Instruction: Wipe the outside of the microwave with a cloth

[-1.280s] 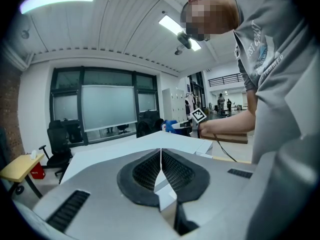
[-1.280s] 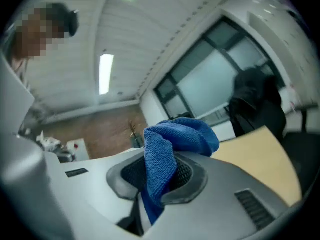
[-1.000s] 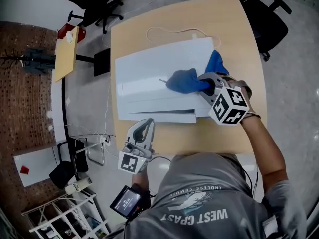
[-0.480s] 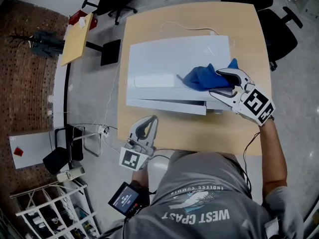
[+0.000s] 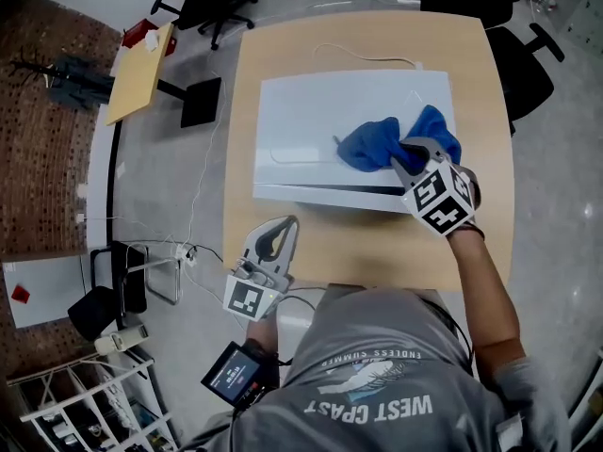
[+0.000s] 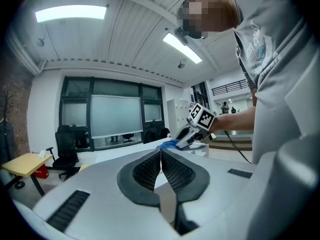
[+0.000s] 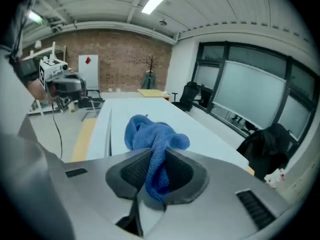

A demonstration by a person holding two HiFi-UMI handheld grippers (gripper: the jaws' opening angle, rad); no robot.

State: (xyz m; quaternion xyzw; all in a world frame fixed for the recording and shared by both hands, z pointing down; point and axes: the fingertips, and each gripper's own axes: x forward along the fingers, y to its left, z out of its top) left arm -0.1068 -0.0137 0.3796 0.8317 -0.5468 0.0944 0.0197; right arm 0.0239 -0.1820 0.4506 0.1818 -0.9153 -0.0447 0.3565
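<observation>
1 surface (image 5: pixel 367 243) | 1 microwave (image 5: pixel 311 130), mid-surface toward far edge, likely heavy, smooth | 1 cloth (image 5: pixel 372 144) on microwave top by right edge; soft, light, bunches, best pinched at a fold | 2 tools: right tool (image 5: pixel 407 153) closing on cloth fold; left tool (image 5: pixel 281 226) jaws together, empty, off near-left corner

item count, work area
one microwave (image 5: pixel 311 130), one cloth (image 5: pixel 372 144), two grippers (left gripper (image 5: pixel 280 226), right gripper (image 5: pixel 403 155)), two tables (large table (image 5: pixel 283 55), small table (image 5: pixel 139 72)), one white cord (image 5: pixel 367 53), one person (image 5: pixel 386 365). black chairs (image 5: pixel 198 3) at the top edge are cut off; their count cannot be told.
</observation>
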